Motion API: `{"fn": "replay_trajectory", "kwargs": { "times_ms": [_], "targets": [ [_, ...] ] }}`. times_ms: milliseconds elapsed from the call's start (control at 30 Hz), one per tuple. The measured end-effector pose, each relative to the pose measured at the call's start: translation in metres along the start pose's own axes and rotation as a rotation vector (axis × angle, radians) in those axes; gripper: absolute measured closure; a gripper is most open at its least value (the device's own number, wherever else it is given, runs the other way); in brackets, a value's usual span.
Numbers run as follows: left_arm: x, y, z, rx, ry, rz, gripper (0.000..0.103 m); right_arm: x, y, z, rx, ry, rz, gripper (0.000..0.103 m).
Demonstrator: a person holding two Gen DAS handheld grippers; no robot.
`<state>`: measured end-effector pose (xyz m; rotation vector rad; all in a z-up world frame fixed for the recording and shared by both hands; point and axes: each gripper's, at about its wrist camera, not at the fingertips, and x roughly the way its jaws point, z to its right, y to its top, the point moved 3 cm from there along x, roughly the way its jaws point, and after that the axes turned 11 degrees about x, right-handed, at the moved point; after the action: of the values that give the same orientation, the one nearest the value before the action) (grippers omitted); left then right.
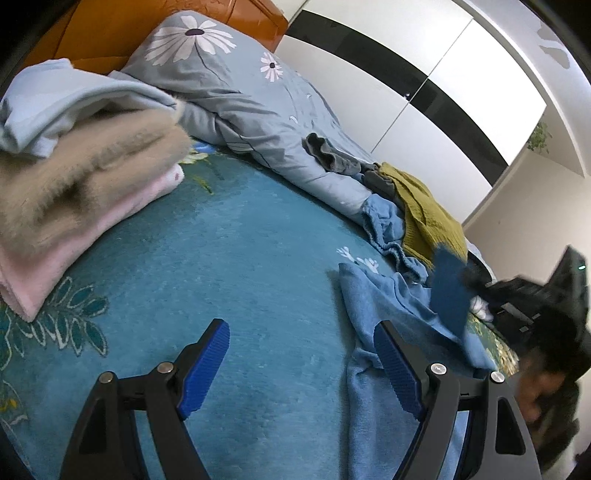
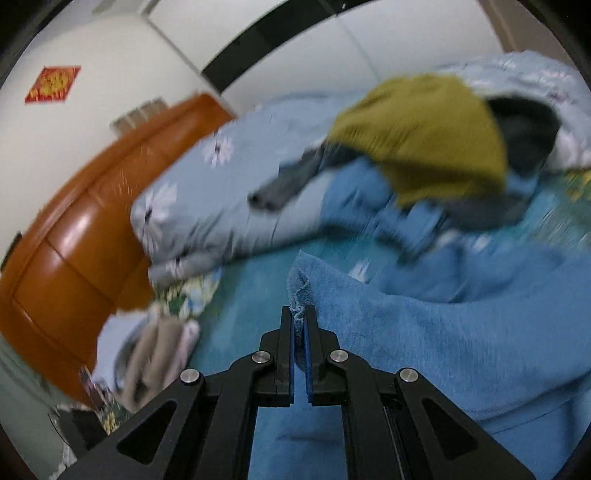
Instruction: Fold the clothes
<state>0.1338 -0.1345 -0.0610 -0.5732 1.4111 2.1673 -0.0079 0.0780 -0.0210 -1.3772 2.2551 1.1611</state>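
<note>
Clamping an edge of the blue garment (image 2: 424,350) at lower centre of the right wrist view, right gripper (image 2: 303,325) with its two blue pads pressed together on a raised fold of cloth, the rest of the fabric spreading to the lower right of the frame. Hanging spread wide at the bottom of the left wrist view, left gripper (image 1: 301,369) holding nothing, one blue ribbed pad over the bare teal bedspread (image 1: 221,266), the other over the same blue garment (image 1: 384,306) at lower right. Blurred at right of that frame, a blue pad pinching the cloth's far part. Stacked at the left edge of the left view, folded clothes (image 1: 74,177): pale blue on top, fuzzy beige in the middle, pink beneath. Bunched across upper centre, grey floral duvet (image 1: 236,92), with an orange headboard (image 1: 110,33) behind at upper left. Heaped right of centre beside the duvet, an olive-yellow knit (image 1: 424,206) among grey and blue pieces; seen again, blurred, at upper right of the right view (image 2: 424,133). White wardrobe doors (image 1: 424,66) with a black band across the upper right.
</note>
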Motion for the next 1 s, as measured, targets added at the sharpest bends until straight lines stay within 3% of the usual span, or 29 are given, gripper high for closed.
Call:
{"fn": "replay_trajectory", "kwargs": {
  "times_ms": [300, 433, 533, 633, 733, 833, 933, 1000],
  "targets": [
    [0.004, -0.002, -0.001, -0.008, -0.007, -0.016, 0.019, 0.048, -0.056, -0.011, -0.119, -0.093, -0.131, 0.098],
    [0.008, -0.004, 0.001, 0.003, -0.010, -0.028, 0.019, 0.056, -0.067, -0.011, -0.149, -0.114, -0.191, 0.092],
    [0.011, -0.004, 0.001, 0.012, -0.010, -0.033, 0.019, 0.044, -0.066, -0.009, -0.152, -0.065, -0.232, 0.079],
    [0.014, 0.001, 0.004, 0.036, -0.007, -0.027, 0.019, 0.007, -0.050, 0.005, -0.150, -0.042, -0.182, 0.078],
    [0.024, 0.011, 0.013, 0.093, 0.012, -0.009, 0.019, -0.046, -0.020, 0.041, -0.127, -0.132, -0.042, 0.078],
    [0.042, 0.018, 0.022, 0.125, -0.020, -0.009, 0.019, -0.097, 0.001, 0.098, -0.091, -0.339, 0.066, 0.078],
    [0.063, 0.022, 0.029, 0.121, -0.050, -0.041, 0.019, -0.119, 0.002, 0.137, -0.082, -0.459, 0.063, 0.078],
    [0.076, 0.023, 0.034, 0.112, -0.073, -0.061, 0.019, -0.121, -0.003, 0.150, -0.080, -0.482, 0.036, 0.078]
  ]
}}
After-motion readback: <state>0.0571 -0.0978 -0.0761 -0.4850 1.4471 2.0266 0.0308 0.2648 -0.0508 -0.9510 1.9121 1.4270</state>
